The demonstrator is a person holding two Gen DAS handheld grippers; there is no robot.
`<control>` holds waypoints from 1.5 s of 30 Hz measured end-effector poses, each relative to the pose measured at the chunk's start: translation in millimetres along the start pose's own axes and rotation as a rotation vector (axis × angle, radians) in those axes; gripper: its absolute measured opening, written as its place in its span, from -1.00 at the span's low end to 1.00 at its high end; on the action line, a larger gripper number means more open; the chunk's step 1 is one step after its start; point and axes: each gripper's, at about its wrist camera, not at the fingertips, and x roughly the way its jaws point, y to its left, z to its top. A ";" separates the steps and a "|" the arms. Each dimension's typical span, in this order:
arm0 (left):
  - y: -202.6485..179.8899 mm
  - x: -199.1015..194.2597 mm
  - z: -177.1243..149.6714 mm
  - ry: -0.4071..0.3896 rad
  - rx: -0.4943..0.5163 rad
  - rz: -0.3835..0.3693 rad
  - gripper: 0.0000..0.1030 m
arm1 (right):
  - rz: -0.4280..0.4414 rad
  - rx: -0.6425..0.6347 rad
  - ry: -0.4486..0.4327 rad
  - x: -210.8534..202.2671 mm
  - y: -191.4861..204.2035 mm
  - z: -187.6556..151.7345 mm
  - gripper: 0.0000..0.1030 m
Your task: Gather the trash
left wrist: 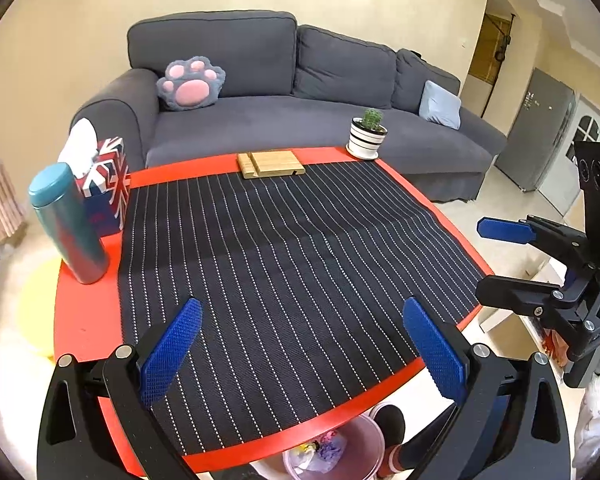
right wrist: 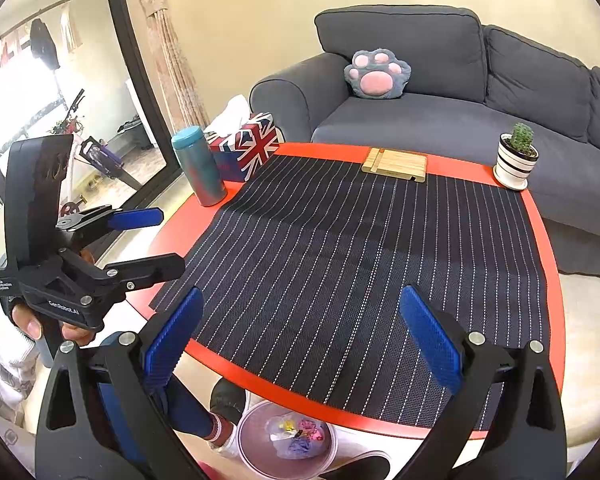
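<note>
From the left wrist view, a big grey cloth sofa (left wrist: pixel 300 112) stands behind a round red worktop (left wrist: pixel 84 320) with a dark striped mat (left wrist: pixel 292 264) on it. On the worktop stand a tall teal metal bottle (left wrist: pixel 70 224), a flag-print tissue box (left wrist: pixel 108 184), a flat wooden stand (left wrist: pixel 270 164) and a small cactus in a striped white pot (left wrist: pixel 367 138). I see no trash on the mat. The left tool (left wrist: pixel 300 344) hangs above the near edge with its blue pads wide apart and nothing between them. The right tool (left wrist: pixel 492 260) is off to the side, past the edge, spread too and holding nothing. Under the near edge sits a clear plastic trash bin (left wrist: pixel 336 452) with bits of coloured paper inside.

From the right wrist view, the same worktop (right wrist: pixel 548 240) and mat (right wrist: pixel 360 264) look bare of trash. The right tool (right wrist: pixel 300 336) is spread wide and has nothing in it. The left tool (right wrist: pixel 156 240) is held by a hand (right wrist: pixel 52 326) beside the worktop, also spread. The bin (right wrist: pixel 288 440) is on the floor below, and the trash is in it.

I think the job is nearly done. To do this step well, look all over the mat and behind the bottle and box for missed bits. Keep both tools high so they do not bump the bottle or the cactus pot.
</note>
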 end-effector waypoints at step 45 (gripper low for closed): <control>-7.7 4.2 1.7 0.017 0.015 -0.034 0.88 | -0.004 0.000 0.008 -0.5 -0.1 -3.2 0.88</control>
